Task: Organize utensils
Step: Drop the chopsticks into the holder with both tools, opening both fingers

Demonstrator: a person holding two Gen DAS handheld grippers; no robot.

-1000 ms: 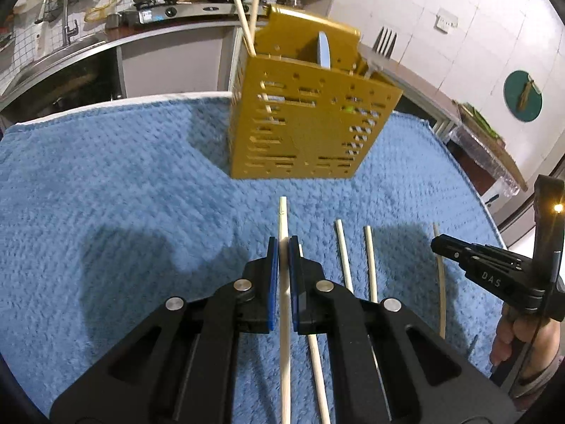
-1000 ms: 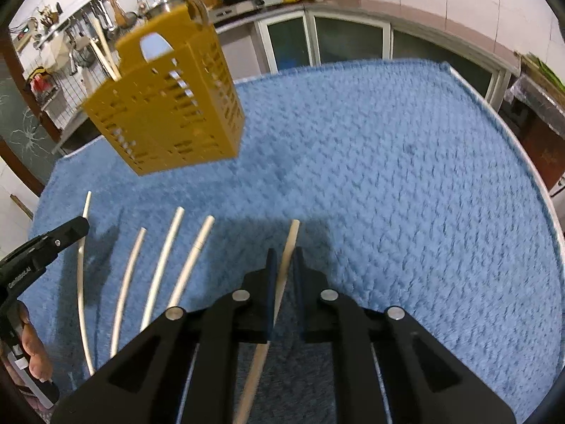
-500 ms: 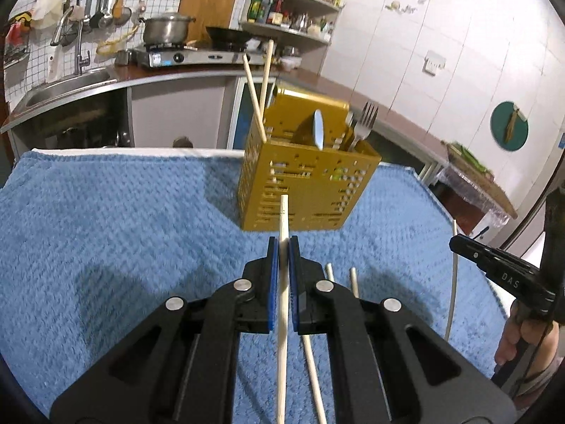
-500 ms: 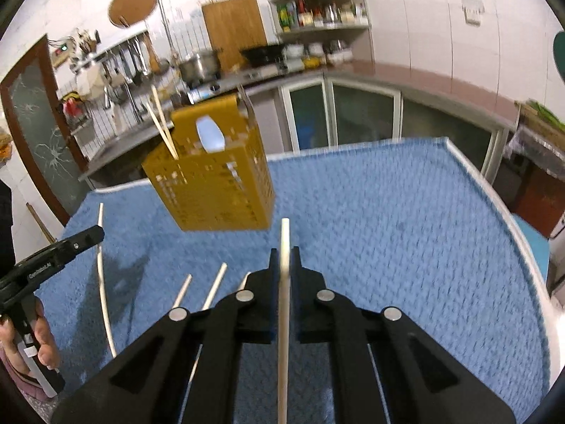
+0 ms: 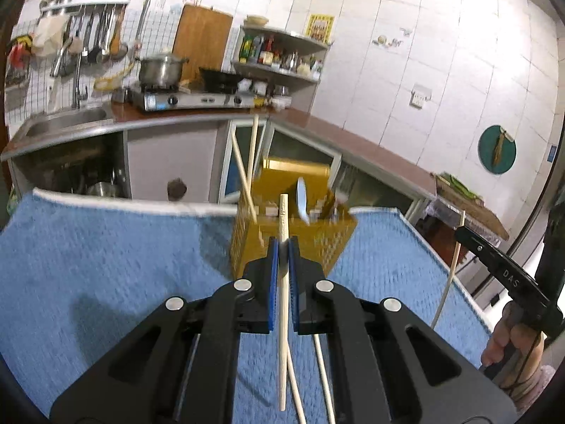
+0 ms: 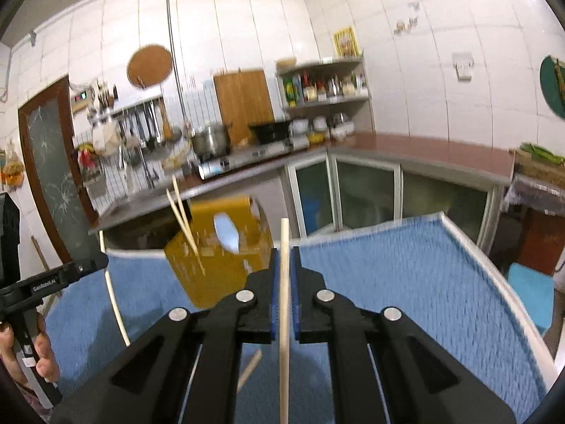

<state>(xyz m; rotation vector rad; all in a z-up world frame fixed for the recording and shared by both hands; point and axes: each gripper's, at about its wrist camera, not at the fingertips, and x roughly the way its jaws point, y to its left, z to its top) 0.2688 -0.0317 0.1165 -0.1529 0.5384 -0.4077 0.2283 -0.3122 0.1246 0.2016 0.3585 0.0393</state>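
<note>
My left gripper (image 5: 281, 243) is shut on a pale wooden chopstick (image 5: 282, 318), held clear above the blue towel (image 5: 106, 265). Its tip shows in front of the yellow slotted utensil holder (image 5: 332, 243), which holds two upright chopsticks (image 5: 249, 173), a spoon (image 5: 302, 201) and a fork. My right gripper (image 6: 284, 251) is shut on another chopstick (image 6: 284, 300), with the holder (image 6: 212, 272) just left of its tips. Each view shows the other gripper from the side, right gripper (image 5: 459, 231) and left gripper (image 6: 104, 259). Two loose chopsticks (image 5: 323, 371) lie on the towel below.
The towel (image 6: 406, 282) covers a round table whose white edge (image 6: 494, 275) curves along the right. Behind stand a kitchen counter (image 5: 197, 120) with a stove, a pot and a sink, and glass-door cabinets. A person's hand (image 5: 512, 346) holds the right gripper's handle.
Both grippers have risen and tilted upward, each lifting its chopstick off the towel. The holder now sits lower in both views, right behind the fingertips.
</note>
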